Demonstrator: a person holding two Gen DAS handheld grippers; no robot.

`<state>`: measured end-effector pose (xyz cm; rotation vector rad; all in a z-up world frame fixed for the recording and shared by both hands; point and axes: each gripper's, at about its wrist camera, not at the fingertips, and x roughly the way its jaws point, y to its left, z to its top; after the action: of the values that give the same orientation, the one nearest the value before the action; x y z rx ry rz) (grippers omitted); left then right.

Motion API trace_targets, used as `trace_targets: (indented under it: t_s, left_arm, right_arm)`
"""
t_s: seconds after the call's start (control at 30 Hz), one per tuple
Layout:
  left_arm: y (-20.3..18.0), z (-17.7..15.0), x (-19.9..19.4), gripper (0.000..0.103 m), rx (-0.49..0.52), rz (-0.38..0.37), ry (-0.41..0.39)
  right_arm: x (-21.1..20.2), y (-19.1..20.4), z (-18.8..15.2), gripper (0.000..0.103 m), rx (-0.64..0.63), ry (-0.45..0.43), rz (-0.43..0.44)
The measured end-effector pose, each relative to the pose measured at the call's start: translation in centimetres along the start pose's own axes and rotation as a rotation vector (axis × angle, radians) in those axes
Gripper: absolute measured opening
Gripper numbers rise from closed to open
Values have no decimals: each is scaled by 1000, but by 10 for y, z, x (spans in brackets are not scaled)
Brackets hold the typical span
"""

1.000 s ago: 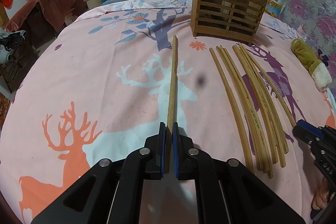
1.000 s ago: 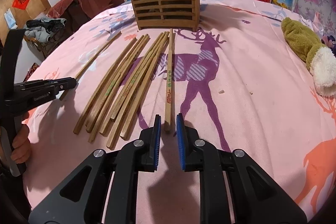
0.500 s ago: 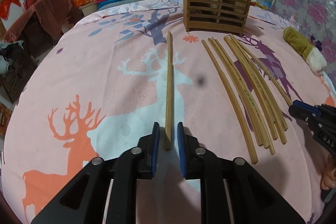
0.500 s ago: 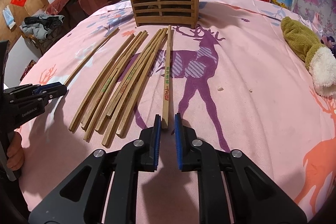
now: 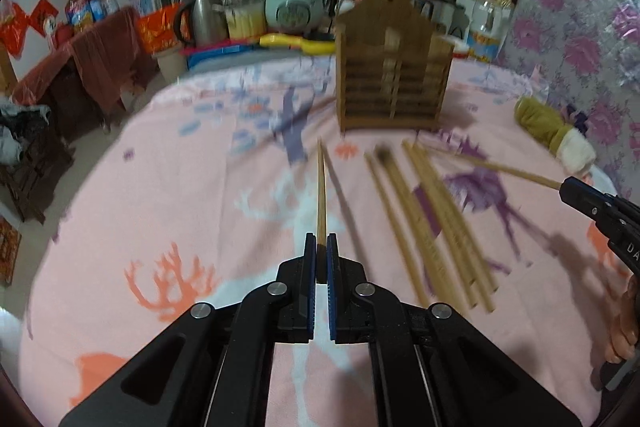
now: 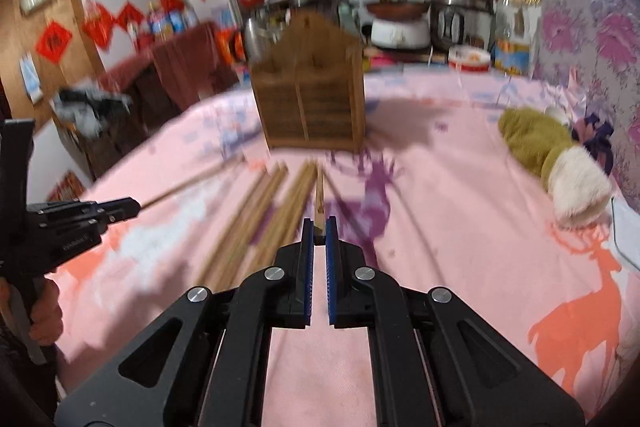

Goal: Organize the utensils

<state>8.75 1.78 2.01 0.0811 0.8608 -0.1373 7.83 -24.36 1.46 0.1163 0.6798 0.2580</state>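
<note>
My left gripper [image 5: 318,247] is shut on a bamboo chopstick [image 5: 321,187] and holds it lifted, pointing at the wooden slatted holder [image 5: 392,79]. My right gripper [image 6: 319,229] is shut on another chopstick [image 6: 319,199], also lifted toward the holder [image 6: 312,99]. Several more chopsticks [image 5: 432,223] lie side by side on the pink deer-print tablecloth [image 5: 180,187]; they also show in the right wrist view [image 6: 256,223]. The right gripper [image 5: 576,191] and its chopstick [image 5: 500,167] show in the left wrist view; the left gripper [image 6: 134,205] shows in the right wrist view.
A green and white plush toy [image 6: 552,155] lies at the table's right. Rice cookers [image 5: 294,7], a kettle [image 5: 204,15] and jars crowd the back edge behind the holder. A cloth-covered side table [image 5: 80,67] stands off the left edge.
Both grippers closed on their chopsticks and lifted them off the cloth. Both views have tilted up and moved toward the holder.
</note>
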Motion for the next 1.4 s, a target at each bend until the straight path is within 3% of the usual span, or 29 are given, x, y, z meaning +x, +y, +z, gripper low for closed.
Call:
trace_targets:
  t_s: [0.2,0.63,1.0,1.2,1.4]
  left_arm:
    - [-14,44,-27,5,40,4,-83]
    - [-27,138,-40,5,38,-54,-106]
    - [-40,239,-77,5,0,-25,-321]
    - [-40,264,-45,5,-80,-70,-402]
    - [-35,242,25,5,-116,2,-366]
  right_arm:
    - [-15,4,40,6,-9,-57,11]
    - [-14,16,111,6,-71,-114,-25]
    - [-22,24,200,6,-56,-308,-61]
    - [8,22,219,6,-41,-356,-102]
    - [66,11,199,6,-35,-258,-120]
